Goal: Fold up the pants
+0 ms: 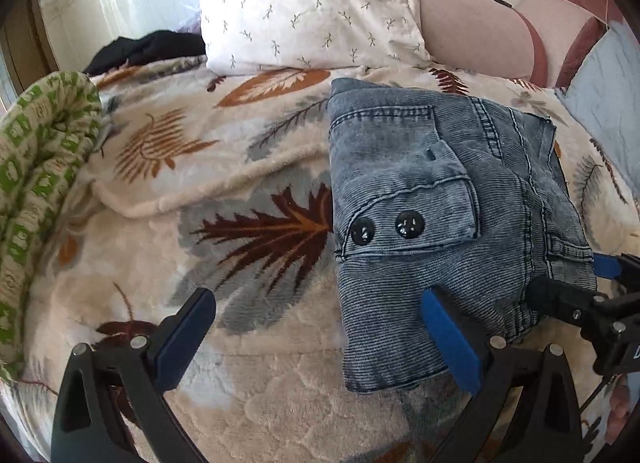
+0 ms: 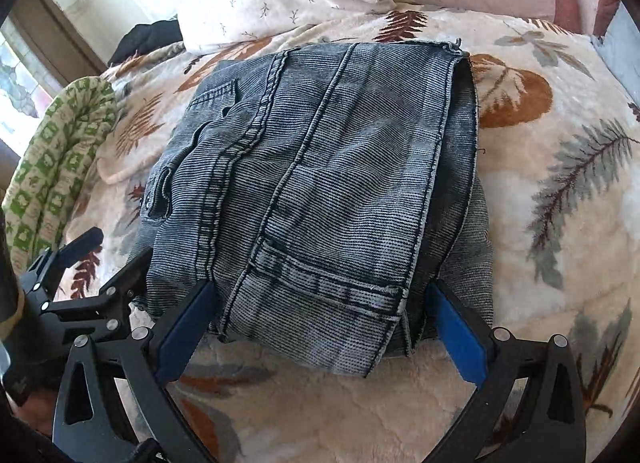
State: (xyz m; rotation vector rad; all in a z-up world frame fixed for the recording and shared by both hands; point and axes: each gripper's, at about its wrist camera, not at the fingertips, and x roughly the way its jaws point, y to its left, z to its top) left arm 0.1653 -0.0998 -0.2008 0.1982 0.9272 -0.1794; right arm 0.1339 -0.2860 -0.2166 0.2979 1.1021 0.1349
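Both my tools reach low over the bed, spread open: left tool (image 1: 320,323) at the folded faded-blue corduroy pants' (image 1: 432,199) near-left corner, right tool (image 2: 320,315) straddling their near edge.

Leaf-print blanket (image 1: 248,135), white sprigged pillow (image 1: 312,7), green-patterned cushion (image 1: 44,167), dark garment, perhaps (image 1: 148,47)

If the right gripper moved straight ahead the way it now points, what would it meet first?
Most likely the folded jeans: the right gripper is open, and their near edge already lies between its fingers.
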